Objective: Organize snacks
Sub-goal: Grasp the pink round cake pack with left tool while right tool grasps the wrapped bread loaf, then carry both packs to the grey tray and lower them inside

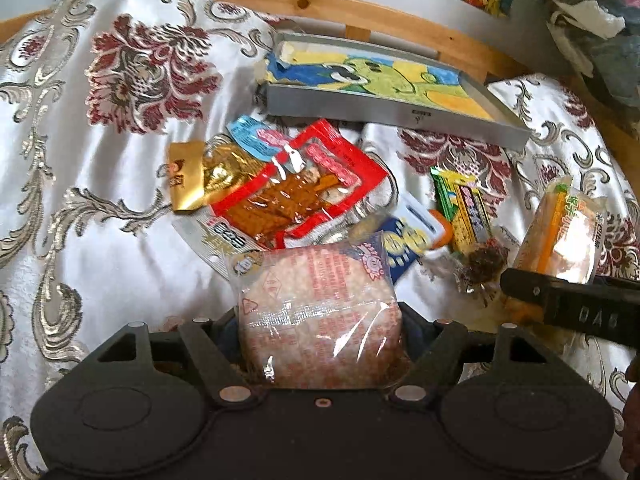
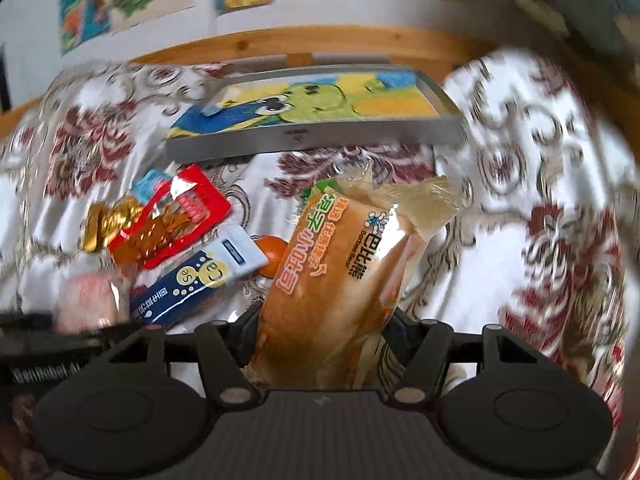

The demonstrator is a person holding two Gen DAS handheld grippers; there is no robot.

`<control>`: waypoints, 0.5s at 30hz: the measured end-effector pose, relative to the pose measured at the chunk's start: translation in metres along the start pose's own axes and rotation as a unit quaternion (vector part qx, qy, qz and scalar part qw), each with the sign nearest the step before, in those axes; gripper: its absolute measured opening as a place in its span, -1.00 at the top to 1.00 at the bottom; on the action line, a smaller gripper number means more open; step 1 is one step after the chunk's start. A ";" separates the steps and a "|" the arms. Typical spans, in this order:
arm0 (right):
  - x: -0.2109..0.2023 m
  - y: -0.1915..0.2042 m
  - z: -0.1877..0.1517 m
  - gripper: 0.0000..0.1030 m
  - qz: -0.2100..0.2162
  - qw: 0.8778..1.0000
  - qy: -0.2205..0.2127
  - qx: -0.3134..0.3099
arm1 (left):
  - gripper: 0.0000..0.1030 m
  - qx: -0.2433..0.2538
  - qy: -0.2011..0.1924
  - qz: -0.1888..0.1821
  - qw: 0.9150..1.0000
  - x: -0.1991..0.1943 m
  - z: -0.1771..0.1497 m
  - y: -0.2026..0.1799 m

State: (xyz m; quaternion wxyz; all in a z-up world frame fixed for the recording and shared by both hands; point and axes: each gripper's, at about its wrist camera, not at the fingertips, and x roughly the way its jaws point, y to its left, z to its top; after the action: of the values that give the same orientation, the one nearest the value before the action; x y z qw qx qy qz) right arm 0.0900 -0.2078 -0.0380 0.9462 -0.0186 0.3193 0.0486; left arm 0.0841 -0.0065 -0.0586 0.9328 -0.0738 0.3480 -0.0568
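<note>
My left gripper (image 1: 320, 320) is shut on a round pink cake in clear wrap (image 1: 320, 312), held above the patterned cloth. My right gripper (image 2: 320, 320) is shut on a wrapped bread roll (image 2: 344, 272) with orange lettering; that roll (image 1: 560, 232) and the gripper's black finger (image 1: 568, 300) also show at the right of the left wrist view. On the cloth lie a red packet of brown sticks (image 1: 304, 188), a gold packet (image 1: 188, 176), a blue tube box (image 1: 404, 240) and a green-yellow bar (image 1: 464, 208). A grey tray (image 1: 384, 108) with a cartoon picture sits beyond them.
A wooden bed rail (image 1: 400, 20) runs behind the tray (image 2: 312, 136). Bundled fabric (image 1: 592, 20) is piled at the far right. An orange round object (image 2: 274, 256) lies by the blue box (image 2: 200, 280). The right wrist view is motion-blurred.
</note>
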 end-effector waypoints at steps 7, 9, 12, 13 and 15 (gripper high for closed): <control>-0.005 0.024 -0.005 -0.29 -0.036 0.993 -0.055 -0.095 | -0.48 0.003 -0.033 0.007 0.999 -0.008 0.000 0.001; -0.006 0.029 -0.005 -0.29 -0.052 0.989 -0.075 -0.115 | -0.48 0.007 -0.050 0.009 0.999 -0.011 0.001 0.000; -0.006 0.034 -0.005 -0.29 -0.068 0.983 -0.107 -0.135 | -0.48 0.011 -0.071 0.012 0.997 -0.016 0.002 -0.002; -0.007 0.036 -0.004 -0.29 -0.072 0.980 -0.117 -0.140 | -0.48 0.010 -0.077 0.012 0.997 -0.017 0.003 -0.002; -0.009 0.037 -0.003 -0.29 -0.077 0.977 -0.136 -0.146 | -0.48 0.008 -0.086 0.012 0.996 -0.020 0.004 -0.002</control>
State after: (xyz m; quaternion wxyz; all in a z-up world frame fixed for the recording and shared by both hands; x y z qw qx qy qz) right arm 0.0769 -0.1715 -0.0349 0.9688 -0.1745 0.1745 0.0242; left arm 0.0719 -0.0045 -0.0424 0.9604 -0.0663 0.2672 -0.0420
